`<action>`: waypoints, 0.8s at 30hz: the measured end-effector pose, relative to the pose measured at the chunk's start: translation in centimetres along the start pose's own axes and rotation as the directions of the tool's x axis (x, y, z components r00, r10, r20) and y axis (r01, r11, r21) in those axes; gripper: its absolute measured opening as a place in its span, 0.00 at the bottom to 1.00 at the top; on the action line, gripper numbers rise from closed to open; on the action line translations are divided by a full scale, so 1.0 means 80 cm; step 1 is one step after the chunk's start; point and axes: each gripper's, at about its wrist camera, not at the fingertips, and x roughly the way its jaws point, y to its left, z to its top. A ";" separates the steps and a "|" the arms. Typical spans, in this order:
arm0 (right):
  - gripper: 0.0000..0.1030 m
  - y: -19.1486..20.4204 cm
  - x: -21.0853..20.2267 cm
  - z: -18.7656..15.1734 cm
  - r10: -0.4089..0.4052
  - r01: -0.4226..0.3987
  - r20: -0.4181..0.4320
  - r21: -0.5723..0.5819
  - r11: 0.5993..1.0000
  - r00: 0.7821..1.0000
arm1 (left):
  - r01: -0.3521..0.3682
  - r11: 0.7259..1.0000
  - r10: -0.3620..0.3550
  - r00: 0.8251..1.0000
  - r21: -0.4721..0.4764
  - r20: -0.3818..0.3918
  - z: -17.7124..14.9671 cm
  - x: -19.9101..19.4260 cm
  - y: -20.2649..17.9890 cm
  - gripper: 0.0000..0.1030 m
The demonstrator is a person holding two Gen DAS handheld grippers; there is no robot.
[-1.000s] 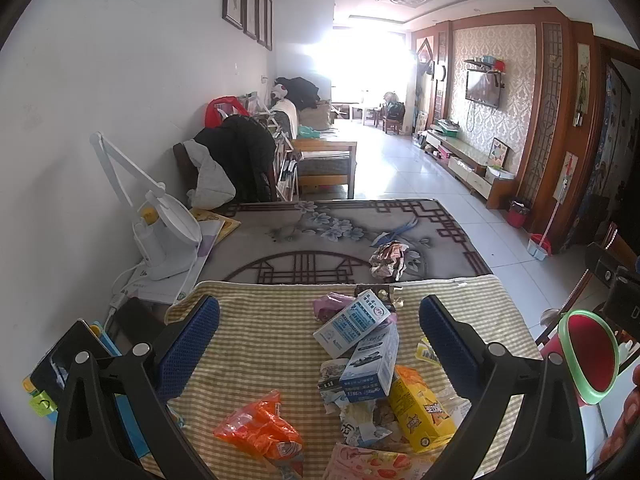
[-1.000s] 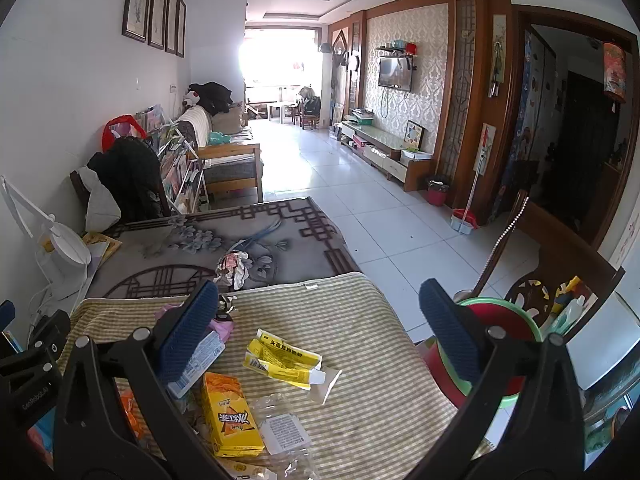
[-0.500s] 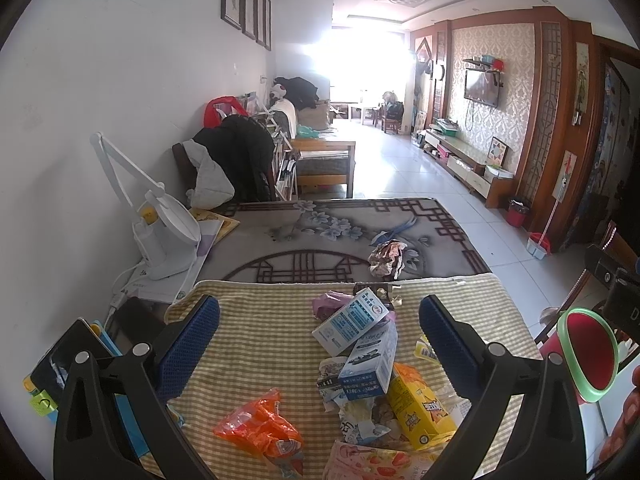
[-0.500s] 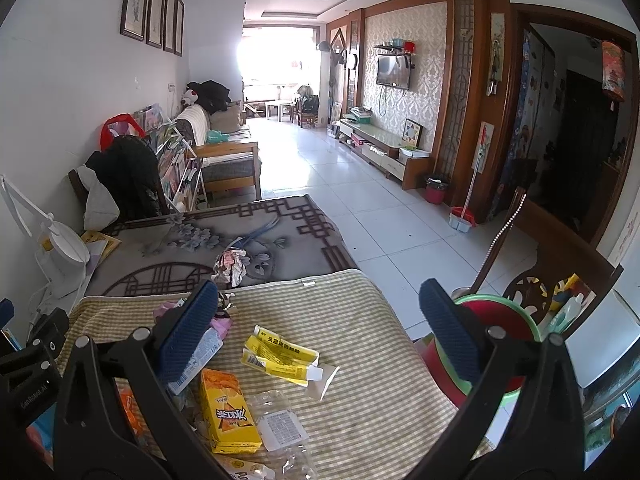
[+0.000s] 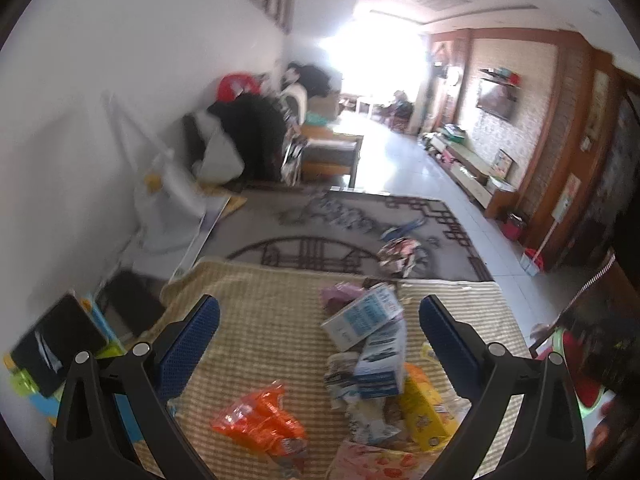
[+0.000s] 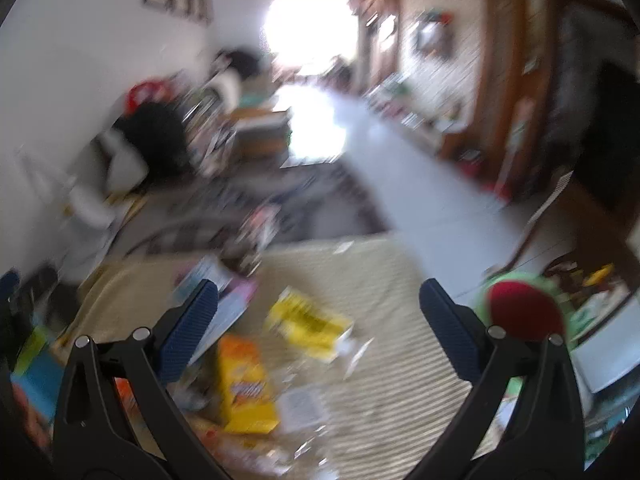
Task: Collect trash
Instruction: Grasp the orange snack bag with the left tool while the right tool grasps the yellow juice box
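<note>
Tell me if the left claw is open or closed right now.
Open. The left claw has its blue pads spread wide apart, nothing between them, above the trash on the striped cloth.

Both wrist views face down room, sharing checked cloth (image 5: pixel 272 320)

Two blue-white boxes (image 5: pixel 362 316), one orange wrapper (image 5: pixel 260 424), one yellow box (image 5: pixel 426 412)

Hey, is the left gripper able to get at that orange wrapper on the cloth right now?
Probably yes. The left gripper is open and holds nothing, and the orange wrapper lies alone on the striped cloth, just below the gap between the fingers. Nothing covers it; the pile of boxes sits off to its right.
</note>
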 end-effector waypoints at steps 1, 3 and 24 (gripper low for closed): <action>0.97 0.000 0.016 -0.007 0.031 -0.030 -0.045 0.004 1.000 0.999 | -0.007 1.000 0.007 1.000 -0.011 -0.010 -0.002 0.004 0.008 0.93; 0.97 0.005 0.055 -0.028 0.101 -0.100 -0.154 0.015 0.995 0.983 | -0.037 0.999 0.037 0.999 -0.030 -0.018 -0.009 0.013 0.029 0.93; 0.60 0.057 0.209 -0.119 0.354 -0.320 -0.521 0.158 0.934 0.776 | 0.045 0.996 -0.081 0.863 -0.083 -0.499 -0.164 0.168 0.084 0.80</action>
